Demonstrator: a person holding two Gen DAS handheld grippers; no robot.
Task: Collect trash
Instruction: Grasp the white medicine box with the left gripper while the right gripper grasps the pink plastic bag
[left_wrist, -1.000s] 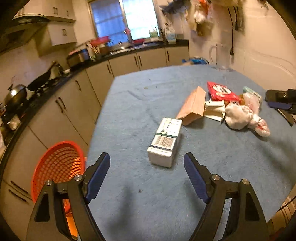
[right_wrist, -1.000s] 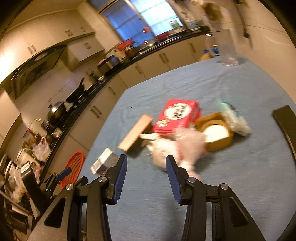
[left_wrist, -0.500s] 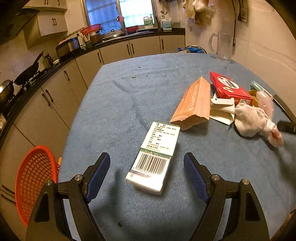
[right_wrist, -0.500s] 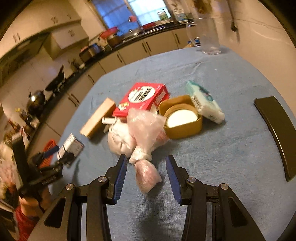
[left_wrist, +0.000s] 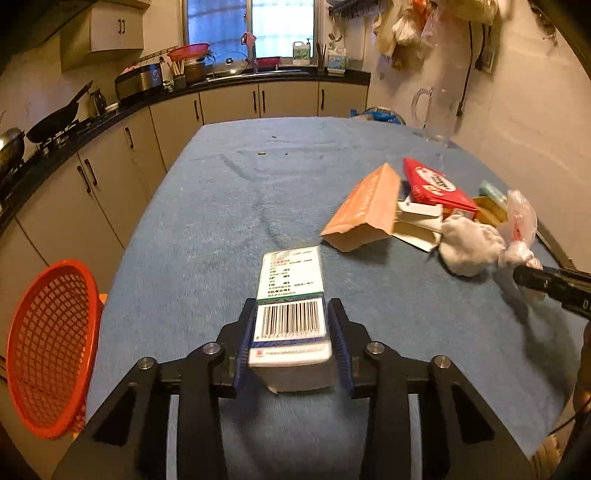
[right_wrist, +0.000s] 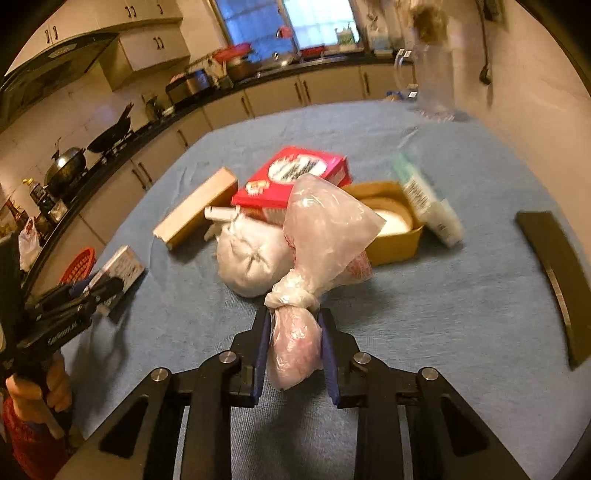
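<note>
On the blue-covered table (left_wrist: 229, 206), the left gripper (left_wrist: 291, 332) has its blue fingers (left_wrist: 244, 343) pressed against both long sides of a white box (left_wrist: 290, 306), barcode face up. The box lies flat on the cloth, at the near left part of the table. An orange basket (left_wrist: 48, 343) sits below the table's left edge.

The right gripper (right_wrist: 293, 341) is clamped narrow on the tail of a knotted pink bag (right_wrist: 317, 236), just below the knot; the bag's puffed upper part rises over the pile behind it. That pile sits mid-table: a white bundle (right_wrist: 251, 262) touching the bag, a red box (right_wrist: 295, 175), a tan carton (right_wrist: 197, 206) angled to the left, a brown tray (right_wrist: 393, 240) with a white disc in it, and a green-white pack (right_wrist: 424, 199) leaning on the tray's right side. A dark chair back (right_wrist: 554, 280) shows at the right edge. A clear jug (left_wrist: 437, 114) stands at the far right corner.
</note>
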